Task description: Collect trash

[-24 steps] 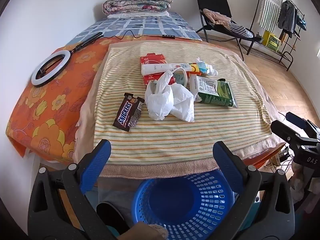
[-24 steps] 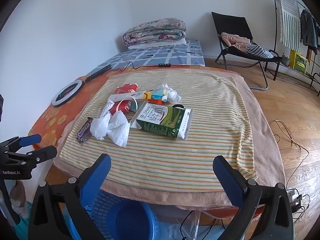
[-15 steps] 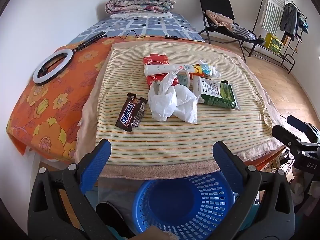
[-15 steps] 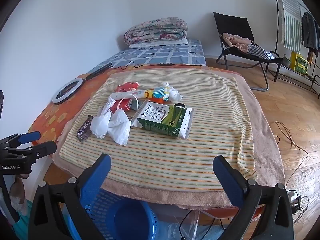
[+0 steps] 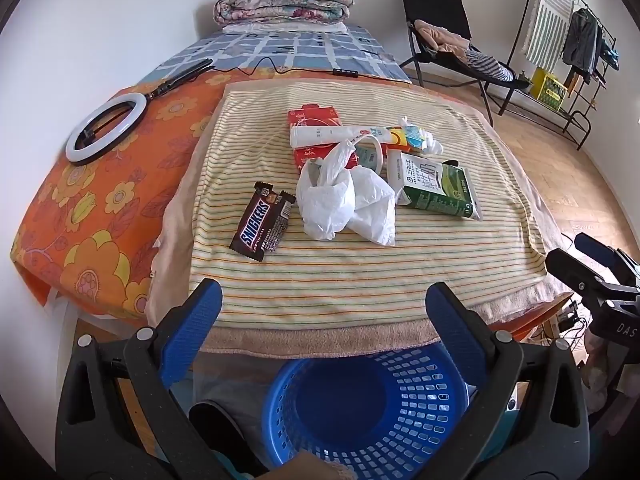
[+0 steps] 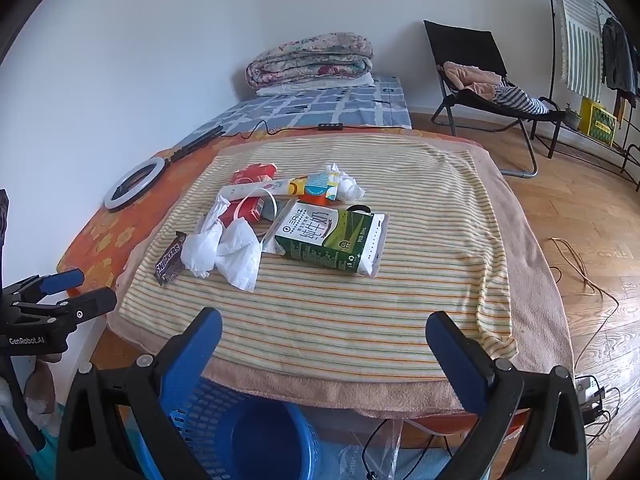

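From where I stand at the near edge, my two tongs both hang spread wide with nothing between their blue pads: my left gripper (image 5: 323, 312) over the blue basket (image 5: 372, 408) on the floor below the edge, my right gripper (image 6: 323, 344) off to the right over the striped towel (image 6: 360, 312). Going left to right across the surface, I count one white ring light (image 5: 106, 130) lying on the orange flowered cover (image 5: 92, 208), well apart from the trash. Then the trash itself, all gathered on the middle of the towel: one brown Snickers wrapper (image 5: 262, 226) lying flat at the left of the pile; just beside it one crumpled white plastic bag (image 5: 346, 202); behind the bag one red carton (image 5: 316, 128) with one white tube (image 5: 324, 135) lying across it; to the right of the tube one small orange and blue packet (image 5: 406, 136) and one wad of white tissue (image 5: 432, 144) touching it; and at the right end one green and white milk carton (image 5: 436, 188) on its side. A clear curved strip shows between the bag and the milk carton; what it is I cannot tell. That makes seven pieces I can name, none in the basket, and only one basket.
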Motion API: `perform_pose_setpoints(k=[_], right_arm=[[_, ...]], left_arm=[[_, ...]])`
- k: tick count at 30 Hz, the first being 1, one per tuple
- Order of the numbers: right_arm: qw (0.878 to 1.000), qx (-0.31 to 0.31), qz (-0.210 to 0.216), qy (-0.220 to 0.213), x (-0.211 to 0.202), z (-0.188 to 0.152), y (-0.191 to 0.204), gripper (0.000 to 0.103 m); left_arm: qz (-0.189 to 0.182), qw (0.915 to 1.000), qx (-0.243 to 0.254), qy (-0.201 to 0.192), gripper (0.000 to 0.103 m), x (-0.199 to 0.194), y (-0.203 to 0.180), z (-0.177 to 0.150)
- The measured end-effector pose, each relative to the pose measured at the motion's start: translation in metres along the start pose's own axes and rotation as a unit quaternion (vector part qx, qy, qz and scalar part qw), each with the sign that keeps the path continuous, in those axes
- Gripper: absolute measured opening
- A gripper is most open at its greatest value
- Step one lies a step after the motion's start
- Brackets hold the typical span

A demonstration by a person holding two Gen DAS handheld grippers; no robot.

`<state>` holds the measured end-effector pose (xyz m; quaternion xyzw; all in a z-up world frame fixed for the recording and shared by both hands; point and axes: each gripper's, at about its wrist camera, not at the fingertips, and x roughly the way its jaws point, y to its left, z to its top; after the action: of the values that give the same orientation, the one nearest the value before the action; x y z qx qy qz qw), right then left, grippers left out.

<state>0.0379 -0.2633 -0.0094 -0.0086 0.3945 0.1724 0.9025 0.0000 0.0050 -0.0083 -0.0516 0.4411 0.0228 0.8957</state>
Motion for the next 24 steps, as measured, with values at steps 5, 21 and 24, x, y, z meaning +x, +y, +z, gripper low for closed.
perform_pose_setpoints(k=[5, 21, 24], right_arm=[[1.0, 0.0, 0.0, 0.0, -0.0002, -0.0002, 0.0, 0.103], [1.0, 0.001, 0.001, 0.001, 0.0003, -0.0006, 0.0, 0.103], [1.0, 0.001, 0.001, 0.001, 0.0005, -0.0005, 0.0001, 0.103]], left_arm=[[-0.002, 1.0, -0.002, 0.0, 0.103, 0.0, 0.0007, 0.0008], [-0.002, 1.0, -0.002, 0.001, 0.103, 0.0015, -0.0002, -0.0021], [-0.001, 1.0, -0.001, 0.0, 0.103, 0.0023, -0.0026, -0.0046]])
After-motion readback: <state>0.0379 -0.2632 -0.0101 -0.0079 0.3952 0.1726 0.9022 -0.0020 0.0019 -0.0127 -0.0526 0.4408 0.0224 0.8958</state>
